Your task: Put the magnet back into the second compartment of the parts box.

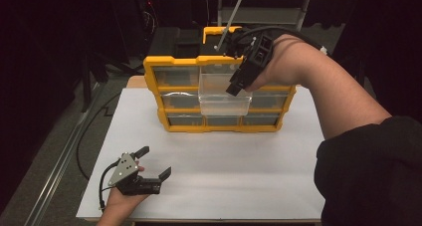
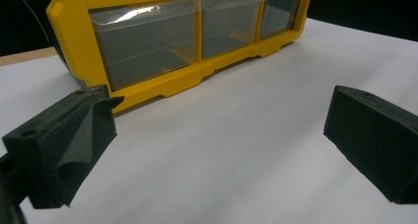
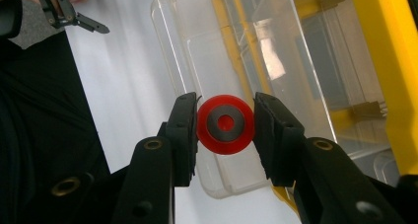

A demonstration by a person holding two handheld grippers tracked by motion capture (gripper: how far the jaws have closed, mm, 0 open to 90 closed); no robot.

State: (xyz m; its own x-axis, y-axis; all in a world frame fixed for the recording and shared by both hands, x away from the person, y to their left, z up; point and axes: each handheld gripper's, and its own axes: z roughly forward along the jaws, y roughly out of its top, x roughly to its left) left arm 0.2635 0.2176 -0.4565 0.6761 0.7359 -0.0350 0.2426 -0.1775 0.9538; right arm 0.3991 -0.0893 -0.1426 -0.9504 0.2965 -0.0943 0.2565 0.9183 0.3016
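Red disc [image 3: 226,125] (grey centre, red hub), clamped by right hand-held gripper [image 3: 226,130], left hand-held gripper [image 1: 155,162] jaws apart.

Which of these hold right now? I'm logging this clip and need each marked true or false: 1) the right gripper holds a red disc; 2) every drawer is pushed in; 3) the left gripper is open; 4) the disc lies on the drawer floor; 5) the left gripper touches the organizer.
1) True: the right gripper is shut on the red disc.
2) False: one clear drawer is pulled out of the organizer.
3) True: the left gripper has its jaws wide apart and empty.
4) False: the disc is held between the jaws above the drawer.
5) False: it rests on the white sheet, apart from the organizer.
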